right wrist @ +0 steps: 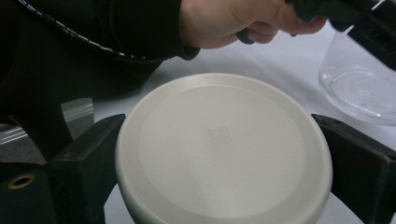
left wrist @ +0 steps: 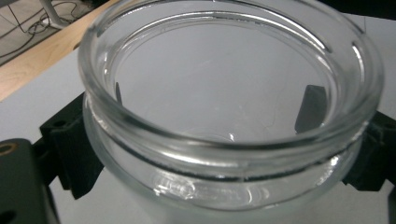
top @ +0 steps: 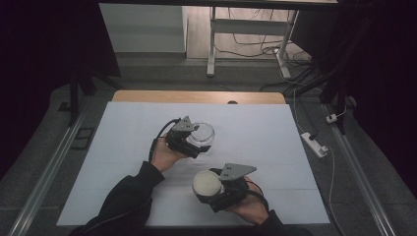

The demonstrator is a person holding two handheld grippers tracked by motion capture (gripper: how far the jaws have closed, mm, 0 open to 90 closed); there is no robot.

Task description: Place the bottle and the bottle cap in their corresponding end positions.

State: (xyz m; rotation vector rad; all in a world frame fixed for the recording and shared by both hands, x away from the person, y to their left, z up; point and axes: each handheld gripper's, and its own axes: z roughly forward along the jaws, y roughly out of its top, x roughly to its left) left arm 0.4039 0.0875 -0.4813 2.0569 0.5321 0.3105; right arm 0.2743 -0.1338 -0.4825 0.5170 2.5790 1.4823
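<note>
My left gripper (top: 193,140) has its jaws clamped either side of the clear round glass jar (top: 202,133), just under the thick rim, mouth up and open; the jar sits mid-worktop, so this grip looks meant to steady it for capping. In the left gripper view the jar (left wrist: 224,116) looks empty.

My right gripper (top: 216,189) holds the cream round plastic lid (top: 207,182) by its edge, jaws pinching both sides, flat face up, near the front edge and apart from the jar. In the right gripper view the lid (right wrist: 224,149) lies level, the jar (right wrist: 359,88) beyond to the right.

White sheet on the worktop (top: 275,147) is bare between them. The left hand (right wrist: 229,23) and dark sleeve (top: 133,189) sit close to the lid's path, so I'd approach from the right.
</note>
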